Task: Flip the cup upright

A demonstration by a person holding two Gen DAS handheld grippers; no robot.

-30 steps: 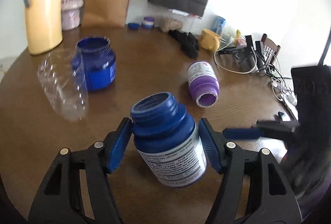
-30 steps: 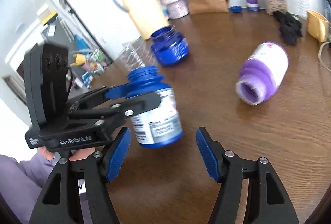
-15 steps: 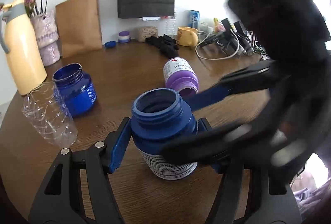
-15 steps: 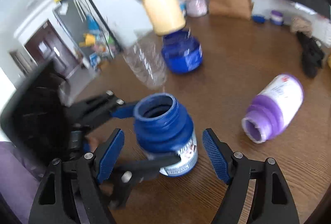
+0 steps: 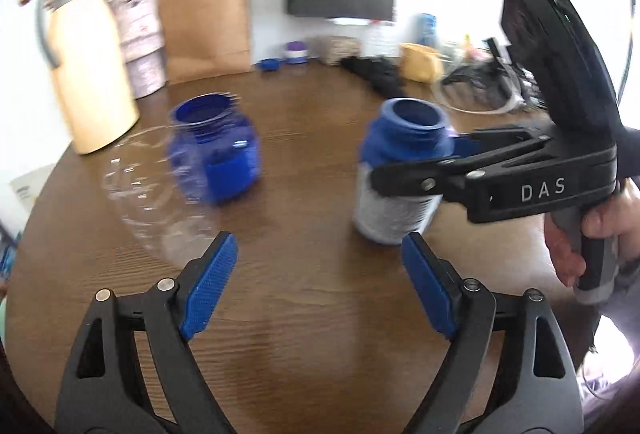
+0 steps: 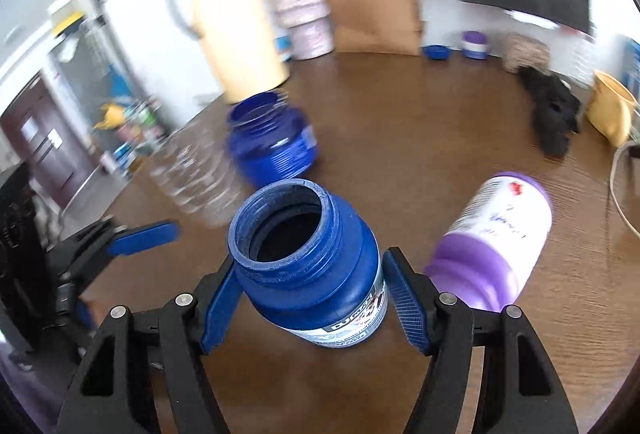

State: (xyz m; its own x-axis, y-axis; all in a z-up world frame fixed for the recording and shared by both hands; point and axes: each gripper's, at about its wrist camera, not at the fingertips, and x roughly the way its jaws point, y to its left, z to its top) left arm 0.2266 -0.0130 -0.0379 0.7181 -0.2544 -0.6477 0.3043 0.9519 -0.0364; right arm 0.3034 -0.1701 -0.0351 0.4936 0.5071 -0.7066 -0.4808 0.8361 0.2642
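Beside the pinched blue bottle in the right tongs, a purple bottle lies toppled; left tongs gape.

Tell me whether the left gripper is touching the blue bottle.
Apart. The left wrist view shows the left gripper open, bare table between its pads, and the blue bottle standing beyond them.

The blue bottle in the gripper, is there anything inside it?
Looking down the open mouth of the blue bottle, held by the right gripper, only dark, bare inner wall shows. No contents are visible, but the very bottom is hidden in shadow.
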